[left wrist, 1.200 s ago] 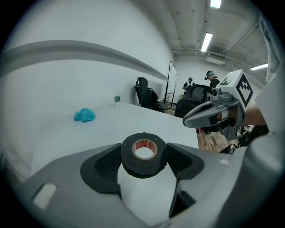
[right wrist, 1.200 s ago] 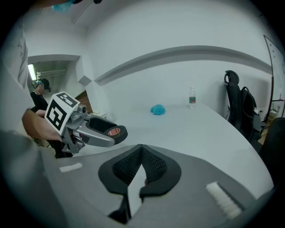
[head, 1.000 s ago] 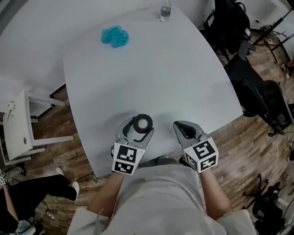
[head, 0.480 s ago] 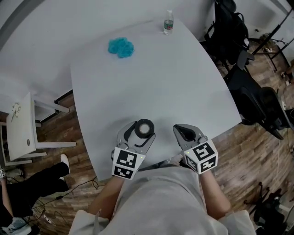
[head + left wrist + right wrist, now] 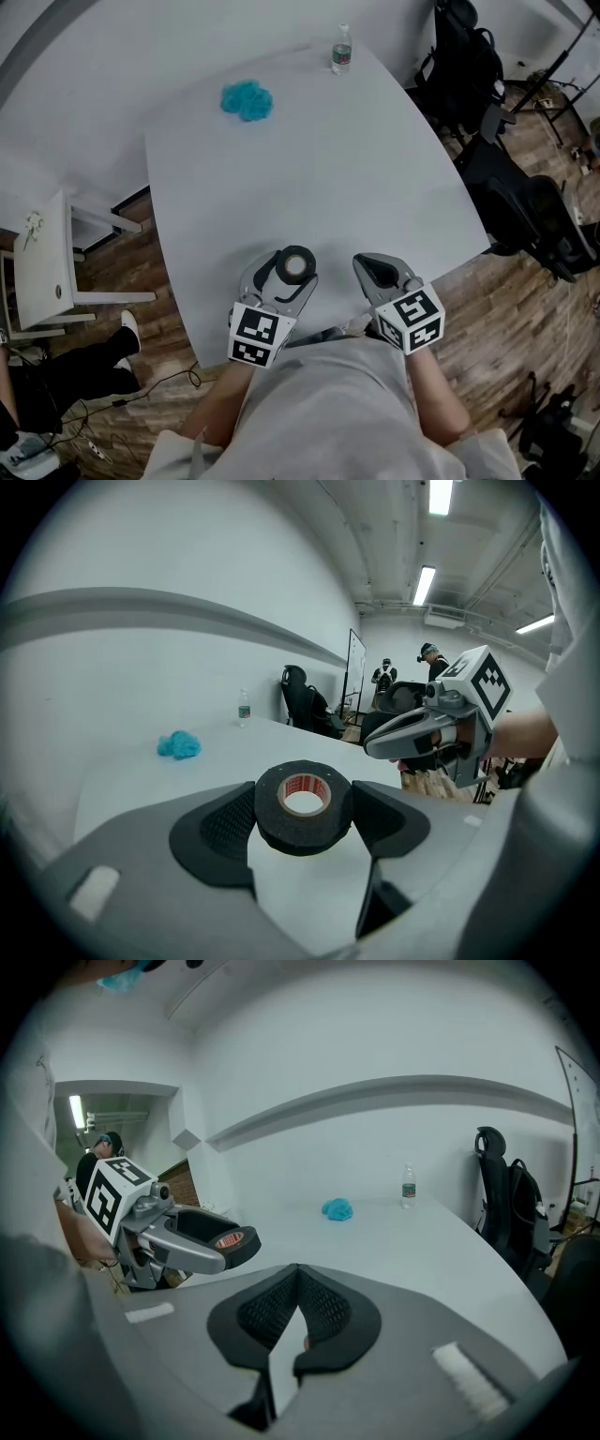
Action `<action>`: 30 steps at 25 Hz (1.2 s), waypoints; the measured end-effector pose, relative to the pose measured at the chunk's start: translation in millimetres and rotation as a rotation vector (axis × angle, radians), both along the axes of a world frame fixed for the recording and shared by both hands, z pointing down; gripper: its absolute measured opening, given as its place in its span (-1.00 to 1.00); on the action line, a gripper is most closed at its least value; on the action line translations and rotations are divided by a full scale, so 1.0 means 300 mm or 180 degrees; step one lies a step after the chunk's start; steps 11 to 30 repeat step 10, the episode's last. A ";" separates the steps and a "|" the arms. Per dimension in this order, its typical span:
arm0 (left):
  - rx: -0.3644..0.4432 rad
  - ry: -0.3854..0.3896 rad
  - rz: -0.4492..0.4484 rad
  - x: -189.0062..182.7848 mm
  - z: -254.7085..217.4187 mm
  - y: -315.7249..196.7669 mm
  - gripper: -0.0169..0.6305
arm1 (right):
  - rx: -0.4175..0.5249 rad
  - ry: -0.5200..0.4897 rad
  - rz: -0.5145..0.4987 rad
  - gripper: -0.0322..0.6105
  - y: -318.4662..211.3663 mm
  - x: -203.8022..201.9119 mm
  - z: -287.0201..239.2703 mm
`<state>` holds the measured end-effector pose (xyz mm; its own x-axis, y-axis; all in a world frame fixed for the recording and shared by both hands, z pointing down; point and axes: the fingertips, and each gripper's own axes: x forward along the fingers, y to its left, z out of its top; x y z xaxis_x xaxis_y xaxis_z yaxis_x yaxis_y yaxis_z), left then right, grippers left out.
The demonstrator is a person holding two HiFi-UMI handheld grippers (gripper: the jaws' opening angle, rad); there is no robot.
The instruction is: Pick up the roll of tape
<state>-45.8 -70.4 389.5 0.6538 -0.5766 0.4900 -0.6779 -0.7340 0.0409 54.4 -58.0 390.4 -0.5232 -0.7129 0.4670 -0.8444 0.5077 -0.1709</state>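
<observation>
Tape roll (image 5: 294, 265) higher; blue clump (image 5: 247, 99), bottle (image 5: 342, 49) far off

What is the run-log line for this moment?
left tool: shut on roll of tape | right tool: shut, empty | table: blue clump, water bottle at far end

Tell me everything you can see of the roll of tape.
The roll of tape is black, matte and cloth-like, wound on a pale core with red print inside. It lies flat, hole facing up, clamped on opposite sides between the dark pads of the left gripper, above the near edge of the white table.
</observation>
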 end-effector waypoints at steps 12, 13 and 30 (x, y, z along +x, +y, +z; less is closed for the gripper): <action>0.0017 0.0025 -0.0025 0.003 -0.014 0.022 0.11 | 0.0009 -0.0013 0.0015 -0.89 0.025 0.011 -0.004; 0.0017 0.0025 -0.0025 0.003 -0.014 0.022 0.11 | 0.0009 -0.0013 0.0015 -0.89 0.025 0.011 -0.004; 0.0017 0.0025 -0.0025 0.003 -0.014 0.022 0.11 | 0.0009 -0.0013 0.0015 -0.89 0.025 0.011 -0.004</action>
